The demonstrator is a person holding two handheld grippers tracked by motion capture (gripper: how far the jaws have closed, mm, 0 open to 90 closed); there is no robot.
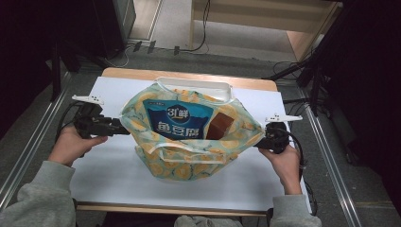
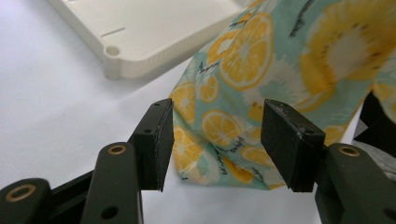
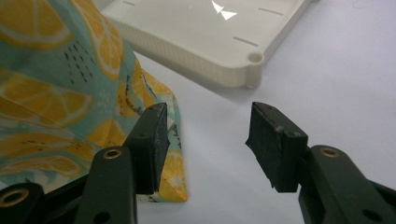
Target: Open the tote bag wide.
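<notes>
A teal cloth bag (image 1: 189, 161) printed with lemon slices stands open in the middle of the white table (image 1: 113, 175). Inside it are a blue snack packet (image 1: 177, 120) with white lettering and a brown box (image 1: 220, 125). My left gripper (image 1: 124, 128) is at the bag's left edge. In the left gripper view it (image 2: 217, 140) stands open, with a bottom corner of the bag (image 2: 280, 60) between the jaws and the pads not pressing it. My right gripper (image 1: 261, 142) is at the bag's right edge. Its jaws (image 3: 208, 140) are open and empty, the bag (image 3: 46, 93) lying just beside one jaw.
A cream plastic tray (image 1: 194, 85) lies upside down behind the bag, close to the table's far edge; one corner of the tray (image 2: 154, 28) is seen by the left gripper, another corner of the tray (image 3: 201, 42) by the right. Cables and metal rails run along the floor on both sides.
</notes>
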